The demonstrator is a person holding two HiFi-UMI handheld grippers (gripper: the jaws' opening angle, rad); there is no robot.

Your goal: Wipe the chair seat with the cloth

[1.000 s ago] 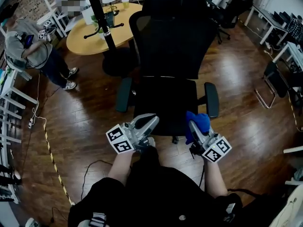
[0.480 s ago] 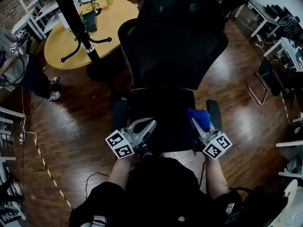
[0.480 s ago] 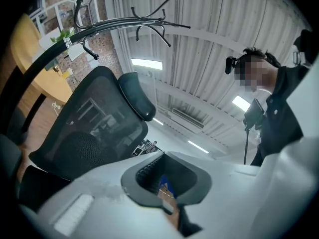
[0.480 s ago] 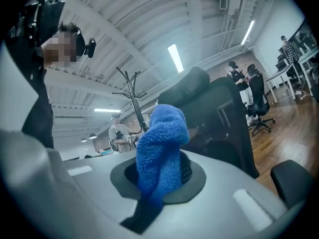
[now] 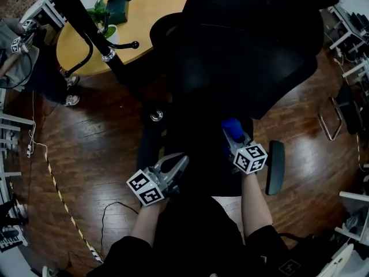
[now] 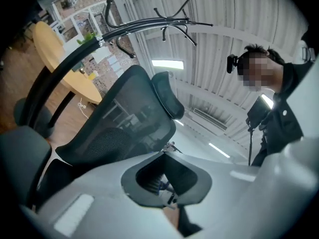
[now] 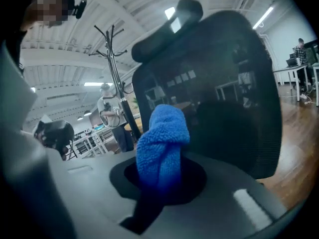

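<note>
The dark wooden floor [image 5: 98,149] spreads out below you, and the black office chair [image 5: 248,45] takes up the middle of it. Its tall mesh backrest leans towards you and covers much of the upper head view. The chair seat [image 5: 199,149] lies in shadow beneath it, between your two arms, with one armrest [image 5: 275,166] off to your right. Behind the chair, to your left, stands a round wooden table [image 5: 150,10], and the black pole of a coat stand [image 5: 86,33] slants across in front of it. A person in a grey top [image 5: 14,56] stands at the far left edge.

Your left gripper [image 5: 183,159] hovers over the front left corner of the seat. Its jaws are brought together, with nothing pinched between them, and its own view looks up past the backrest to the ceiling.

Your right gripper [image 5: 230,136] reaches further in, over the rear right part of the seat, close to the foot of the backrest. Its jaws are clamped on the blue cloth [image 5: 232,126], which bulges out past the tips in a thick, fuzzy fold [image 7: 163,143]. In the right gripper view the cloth stands in front of the backrest mesh. You cannot tell from any view whether the cloth touches the seat.
</note>
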